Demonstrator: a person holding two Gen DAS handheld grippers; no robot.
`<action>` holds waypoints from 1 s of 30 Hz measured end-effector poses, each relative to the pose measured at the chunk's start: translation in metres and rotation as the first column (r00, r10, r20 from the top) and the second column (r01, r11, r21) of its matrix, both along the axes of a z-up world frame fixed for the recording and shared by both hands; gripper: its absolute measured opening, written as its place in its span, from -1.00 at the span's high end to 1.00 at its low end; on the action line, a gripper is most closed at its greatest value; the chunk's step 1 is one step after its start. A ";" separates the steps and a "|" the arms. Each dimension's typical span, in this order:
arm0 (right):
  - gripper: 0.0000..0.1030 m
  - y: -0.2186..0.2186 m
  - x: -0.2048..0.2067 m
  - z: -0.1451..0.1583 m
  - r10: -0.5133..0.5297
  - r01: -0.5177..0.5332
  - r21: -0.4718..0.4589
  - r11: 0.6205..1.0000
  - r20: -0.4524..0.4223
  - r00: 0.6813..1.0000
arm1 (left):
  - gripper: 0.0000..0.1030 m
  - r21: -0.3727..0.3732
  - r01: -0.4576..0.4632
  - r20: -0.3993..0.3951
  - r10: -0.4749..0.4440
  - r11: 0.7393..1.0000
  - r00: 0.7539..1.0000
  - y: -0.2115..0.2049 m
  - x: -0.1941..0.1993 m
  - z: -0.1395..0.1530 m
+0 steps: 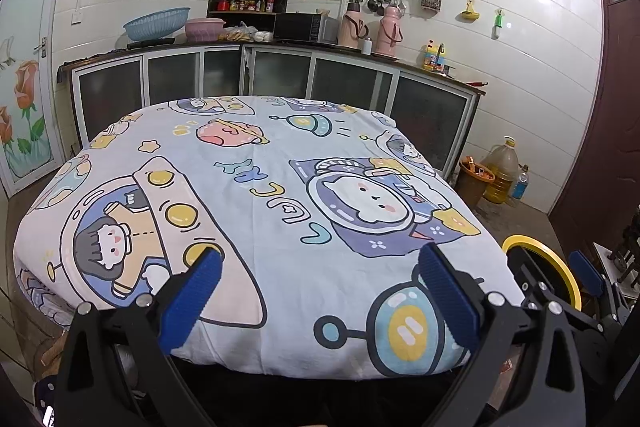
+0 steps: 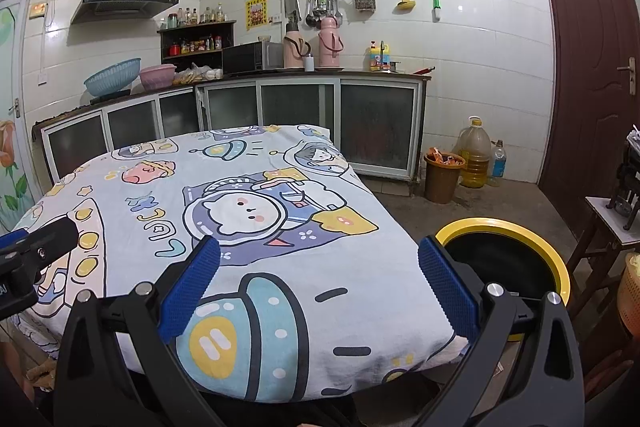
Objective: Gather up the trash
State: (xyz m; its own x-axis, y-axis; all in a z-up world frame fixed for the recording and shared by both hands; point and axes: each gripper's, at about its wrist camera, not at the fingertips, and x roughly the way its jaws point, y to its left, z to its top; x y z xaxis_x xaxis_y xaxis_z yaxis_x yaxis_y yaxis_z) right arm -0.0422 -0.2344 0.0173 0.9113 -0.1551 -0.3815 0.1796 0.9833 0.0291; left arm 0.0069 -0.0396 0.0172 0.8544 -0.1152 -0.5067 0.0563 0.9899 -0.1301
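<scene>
A table under a cartoon-print cloth [image 1: 256, 187] [image 2: 224, 203] fills both views; I see no loose trash on it. A black bin with a yellow rim [image 2: 504, 227] [image 1: 560, 267] stands on the floor by the table's right front corner. My left gripper [image 1: 320, 267] hangs open over the cloth's near edge, nothing between its blue pads. My right gripper [image 2: 320, 261] is open too, empty, its right finger just left of the bin rim. The right gripper [image 1: 556, 269] shows at the right edge of the left wrist view in front of the bin.
A brown bin holding orange wrappers [image 2: 442, 171] [image 1: 474, 179], an oil jug [image 2: 475, 153] and a small bottle [image 2: 497, 159] stand by the far wall. Kitchen counter with cabinets [image 2: 300, 107] behind the table. A small wooden stand [image 2: 612, 223] and an orange basket [image 2: 630, 291] at right.
</scene>
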 end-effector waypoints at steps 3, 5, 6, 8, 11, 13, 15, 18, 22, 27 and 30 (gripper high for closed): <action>-0.85 0.001 0.000 -0.001 0.004 -0.004 0.000 1.000 -0.004 1.000 | -0.85 0.000 0.002 -0.002 -0.002 1.000 1.000 0.000 0.001 0.000; -0.85 0.000 0.001 -0.001 0.005 -0.005 0.000 1.000 -0.008 1.000 | -0.85 0.000 0.004 -0.002 -0.004 1.000 1.000 0.000 0.001 0.001; -0.85 0.001 0.001 -0.001 0.005 -0.005 0.000 1.000 -0.009 1.000 | -0.85 0.000 0.004 -0.002 -0.004 1.000 1.000 0.000 0.001 0.001; -0.85 0.001 0.001 -0.001 0.006 -0.006 -0.002 1.000 -0.009 1.000 | -0.85 0.000 0.004 -0.002 -0.004 1.000 1.000 0.000 0.001 0.000; -0.85 0.002 0.002 -0.001 0.006 -0.006 -0.003 1.000 -0.010 1.000 | -0.85 0.000 0.005 -0.003 -0.005 1.000 1.000 -0.001 0.001 0.000; -0.85 0.002 0.002 -0.002 0.007 -0.007 -0.003 1.000 -0.013 1.000 | -0.85 -0.001 0.008 -0.005 -0.008 1.000 1.000 0.000 0.001 0.000; -0.85 0.001 0.003 -0.002 0.008 -0.008 -0.002 1.000 -0.016 1.000 | -0.85 -0.001 0.009 -0.005 -0.009 1.000 1.000 0.000 0.002 0.000; -0.85 0.001 0.003 -0.002 0.008 -0.008 -0.002 1.000 -0.016 1.000 | -0.85 0.000 0.011 -0.003 -0.011 1.000 1.000 0.000 0.002 0.000; -0.85 0.000 0.003 -0.002 0.008 -0.008 -0.001 1.000 -0.018 1.000 | -0.85 0.000 0.012 -0.002 -0.012 1.000 1.000 0.000 0.002 0.000; -0.85 0.000 0.004 -0.003 0.005 -0.005 -0.001 1.000 -0.021 1.000 | -0.85 0.003 0.015 0.002 -0.015 1.000 1.000 0.000 0.002 0.000; -0.85 0.000 0.004 -0.005 0.003 -0.003 -0.001 1.000 -0.028 1.000 | -0.85 0.003 0.016 0.005 -0.016 1.000 1.000 0.000 0.002 0.000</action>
State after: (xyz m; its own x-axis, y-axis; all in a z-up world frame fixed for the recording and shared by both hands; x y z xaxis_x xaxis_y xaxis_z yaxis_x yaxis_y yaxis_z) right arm -0.0377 -0.2347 0.0125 0.9007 -0.1525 -0.4068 0.1772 0.9839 0.0234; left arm 0.0090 -0.0400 0.0175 0.8547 -0.1275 -0.5032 0.0729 0.9892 -0.1268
